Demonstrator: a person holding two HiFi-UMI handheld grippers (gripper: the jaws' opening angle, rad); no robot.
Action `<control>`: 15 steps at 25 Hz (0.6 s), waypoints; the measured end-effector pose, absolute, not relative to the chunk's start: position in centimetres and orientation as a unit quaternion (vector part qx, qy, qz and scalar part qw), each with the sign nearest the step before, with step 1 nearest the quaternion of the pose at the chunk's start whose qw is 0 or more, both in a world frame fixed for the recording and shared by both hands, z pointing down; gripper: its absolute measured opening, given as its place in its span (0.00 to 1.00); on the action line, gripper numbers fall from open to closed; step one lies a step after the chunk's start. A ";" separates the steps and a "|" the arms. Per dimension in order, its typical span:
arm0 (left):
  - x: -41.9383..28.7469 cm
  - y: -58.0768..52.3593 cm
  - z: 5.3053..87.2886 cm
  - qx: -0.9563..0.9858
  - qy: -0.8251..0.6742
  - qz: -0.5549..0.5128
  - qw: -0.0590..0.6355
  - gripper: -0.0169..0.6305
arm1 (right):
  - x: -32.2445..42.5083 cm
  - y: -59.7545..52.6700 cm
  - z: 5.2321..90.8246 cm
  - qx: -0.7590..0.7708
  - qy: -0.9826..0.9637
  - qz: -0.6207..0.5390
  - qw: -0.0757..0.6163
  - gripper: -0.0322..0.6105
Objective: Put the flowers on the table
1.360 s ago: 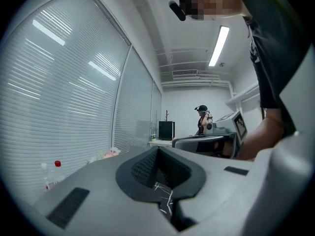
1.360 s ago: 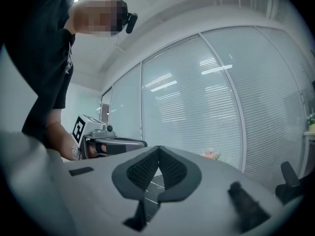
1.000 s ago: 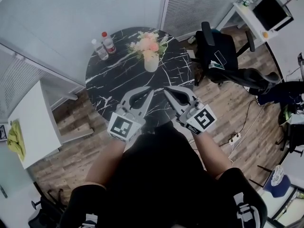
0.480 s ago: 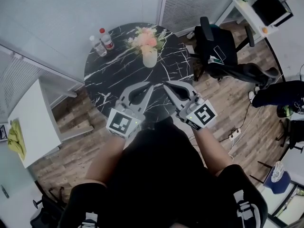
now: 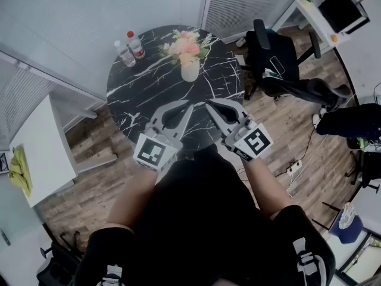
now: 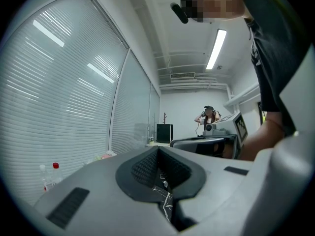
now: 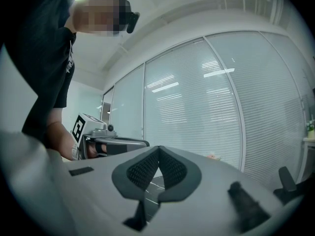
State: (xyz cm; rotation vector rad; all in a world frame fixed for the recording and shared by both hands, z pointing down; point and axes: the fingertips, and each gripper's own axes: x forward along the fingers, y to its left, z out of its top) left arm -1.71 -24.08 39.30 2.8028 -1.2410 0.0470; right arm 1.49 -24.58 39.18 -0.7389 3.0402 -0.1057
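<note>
Pink and cream flowers (image 5: 186, 45) stand in a white vase (image 5: 190, 70) on the far side of a round black marble table (image 5: 149, 94). My left gripper (image 5: 189, 106) and right gripper (image 5: 208, 104) hover side by side over the table's near edge, well short of the vase. Both are shut and hold nothing. In the left gripper view the left gripper (image 6: 158, 149) has its pads meeting at the tips, with the flowers (image 6: 104, 156) faint at the left. The right gripper (image 7: 158, 148) shows the same in the right gripper view.
Two water bottles (image 5: 125, 53) stand at the table's far left. A black office chair (image 5: 274, 58) sits right of the table, with a white desk (image 5: 41, 154) at the left. A desk with a monitor (image 5: 336, 11) is at the top right. Blinds line the glass walls behind.
Only the head view has shifted a little. Both grippers, the vase and the bottles stay where they were.
</note>
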 end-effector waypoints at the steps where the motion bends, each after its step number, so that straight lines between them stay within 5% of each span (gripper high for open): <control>1: -1.8 -24.1 39.3 0.913 -0.405 0.016 0.038 0.05 | 1.4 -24.6 39.2 -0.237 0.971 -0.033 0.005 0.08; 15: -2.2 -24.0 39.1 0.914 -0.405 0.010 0.032 0.05 | 1.3 -24.4 39.5 -0.234 0.972 -0.029 -0.001 0.08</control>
